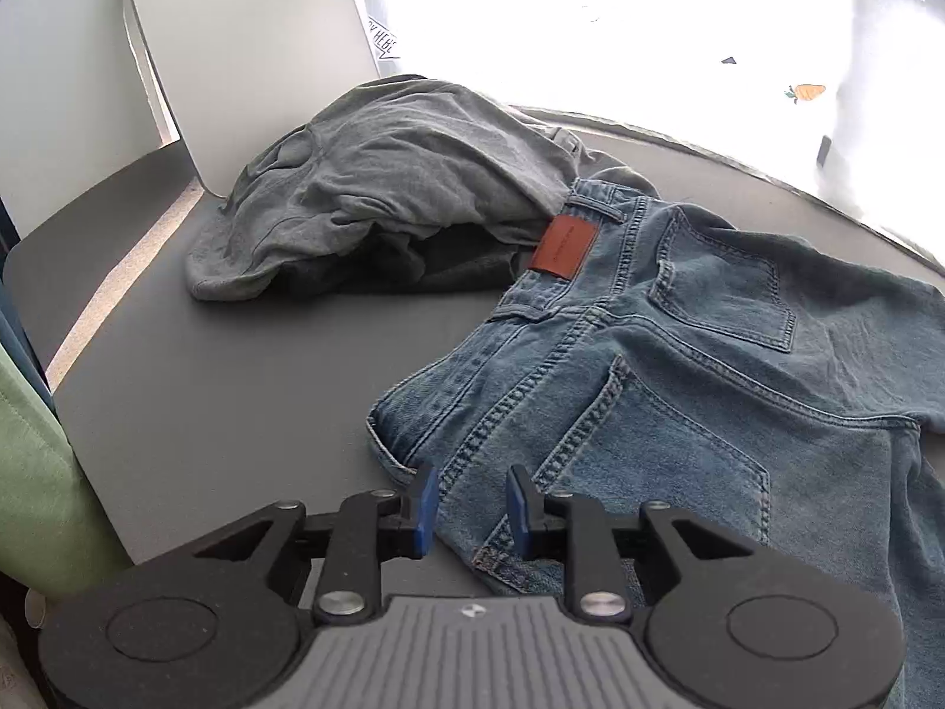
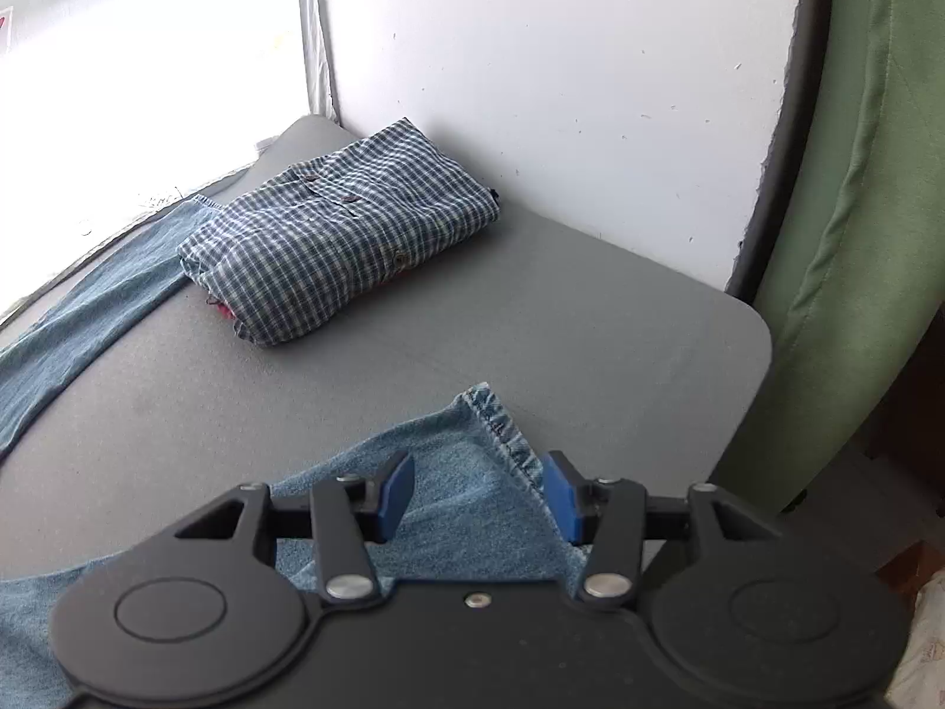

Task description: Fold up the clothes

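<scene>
Blue jeans [image 1: 679,366] lie spread on the grey table, back pockets and brown waist patch [image 1: 564,245] facing up. My left gripper [image 1: 472,508] hovers over the waistband corner, jaws apart, the blue pads clear of the denim. In the right wrist view a jeans leg hem [image 2: 490,419] lies on the table below my right gripper [image 2: 478,499], whose pads stand wide with the cloth beneath them, not pinched. The other leg [image 2: 88,307] runs along the left.
A crumpled grey garment [image 1: 384,189] lies beyond the jeans, partly over the waistband. A folded blue checked shirt [image 2: 342,230] rests near the white wall [image 2: 561,88]. Green fabric [image 2: 856,207] hangs past the table's rounded corner [image 2: 756,331]. A white panel [image 1: 254,47] stands at the back left.
</scene>
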`<state>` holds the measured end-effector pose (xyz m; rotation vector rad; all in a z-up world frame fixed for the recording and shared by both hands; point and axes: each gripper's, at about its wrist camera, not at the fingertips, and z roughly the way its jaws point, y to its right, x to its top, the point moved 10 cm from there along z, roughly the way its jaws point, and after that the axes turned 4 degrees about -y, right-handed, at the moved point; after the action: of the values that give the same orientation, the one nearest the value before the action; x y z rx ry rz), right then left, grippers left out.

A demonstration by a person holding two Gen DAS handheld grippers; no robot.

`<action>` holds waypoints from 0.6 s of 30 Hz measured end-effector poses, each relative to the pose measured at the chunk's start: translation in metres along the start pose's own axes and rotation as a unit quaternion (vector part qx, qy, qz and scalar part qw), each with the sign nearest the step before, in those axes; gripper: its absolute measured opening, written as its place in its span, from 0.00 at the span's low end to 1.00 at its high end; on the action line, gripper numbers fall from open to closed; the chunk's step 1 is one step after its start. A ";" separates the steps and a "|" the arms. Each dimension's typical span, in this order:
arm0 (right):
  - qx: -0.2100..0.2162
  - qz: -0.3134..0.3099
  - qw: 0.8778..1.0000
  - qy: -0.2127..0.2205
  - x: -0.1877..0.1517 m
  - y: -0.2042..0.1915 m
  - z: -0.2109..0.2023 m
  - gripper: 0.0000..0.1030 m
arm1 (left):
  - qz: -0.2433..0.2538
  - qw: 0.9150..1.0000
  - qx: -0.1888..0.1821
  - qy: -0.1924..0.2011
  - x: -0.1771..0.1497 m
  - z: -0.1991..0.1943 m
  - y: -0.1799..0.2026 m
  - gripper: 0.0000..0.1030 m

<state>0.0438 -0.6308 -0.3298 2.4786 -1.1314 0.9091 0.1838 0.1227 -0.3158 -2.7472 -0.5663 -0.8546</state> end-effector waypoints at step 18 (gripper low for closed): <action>0.051 -0.123 0.991 -0.020 0.092 -0.024 0.103 0.08 | 0.021 0.997 -0.064 -0.047 -0.007 0.014 0.172 0.37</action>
<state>0.1520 -0.7172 -0.3495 2.6537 -0.7853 0.8674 0.2578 -0.0309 -0.3449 -2.9169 -0.4843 -0.7815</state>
